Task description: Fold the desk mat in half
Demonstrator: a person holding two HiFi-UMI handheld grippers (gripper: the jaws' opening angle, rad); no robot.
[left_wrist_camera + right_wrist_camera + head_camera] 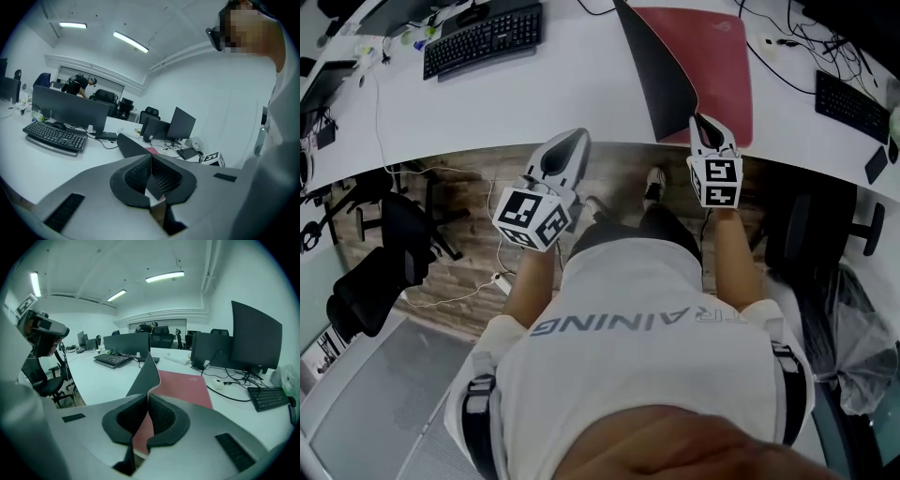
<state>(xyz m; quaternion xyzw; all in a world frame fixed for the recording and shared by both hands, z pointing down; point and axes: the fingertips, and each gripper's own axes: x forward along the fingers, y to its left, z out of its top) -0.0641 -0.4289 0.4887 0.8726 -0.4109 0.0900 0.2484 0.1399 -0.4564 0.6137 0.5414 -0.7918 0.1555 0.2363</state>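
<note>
The desk mat (712,66) lies on the white desk (581,89) at the right, red side up. Its left part is lifted, so the dark underside (661,75) shows as a slanted flap. My right gripper (704,124) is at the desk's near edge, shut on the mat's near corner. In the right gripper view the mat's edge (149,371) rises from between the jaws of the right gripper (148,399). My left gripper (572,145) hovers at the desk edge left of the flap, apart from it. In the left gripper view the left gripper (151,159) stands shut with nothing held.
A black keyboard (483,39) lies at the desk's back left and another keyboard (848,98) at the right, with cables behind the mat. Office chairs (384,244) stand on the floor to either side. Monitors (255,341) and a mouse (216,383) are beyond the mat.
</note>
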